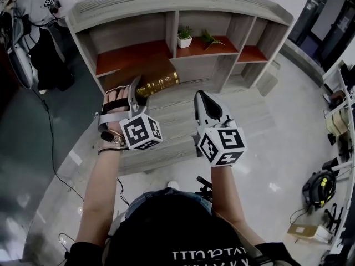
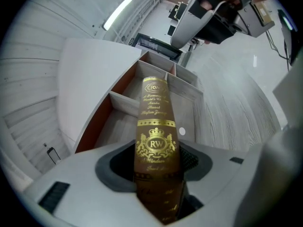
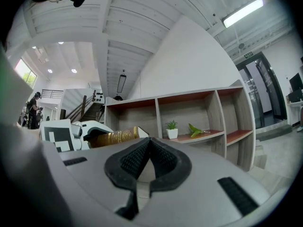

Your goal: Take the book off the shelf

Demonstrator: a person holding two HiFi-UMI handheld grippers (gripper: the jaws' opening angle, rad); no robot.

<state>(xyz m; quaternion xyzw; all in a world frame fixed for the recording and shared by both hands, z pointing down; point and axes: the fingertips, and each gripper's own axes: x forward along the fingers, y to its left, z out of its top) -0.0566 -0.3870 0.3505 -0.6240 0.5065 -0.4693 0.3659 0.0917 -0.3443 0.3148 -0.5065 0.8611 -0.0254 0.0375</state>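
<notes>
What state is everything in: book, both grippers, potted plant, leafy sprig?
Brown book with gold print, clamped in the left gripper, out of the grey wooden shelf.
Left gripper, shut on the book.
Right gripper, shut, empty.
Small green plant in white pot, upright on the shelf.
Green leafy sprig, lying beside it.

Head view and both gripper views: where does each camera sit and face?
Head view: on the person's head, looking steeply down at the shelf; shows both forearms, the left gripper clamping the book, the right gripper shut and empty.
Left gripper view: on the left gripper, looking along the book into the shelf; right gripper at top.
Right gripper view: on the right gripper, facing the shelf front and potted plant; left gripper at left.
Shared: all three show book and shelf.
</notes>
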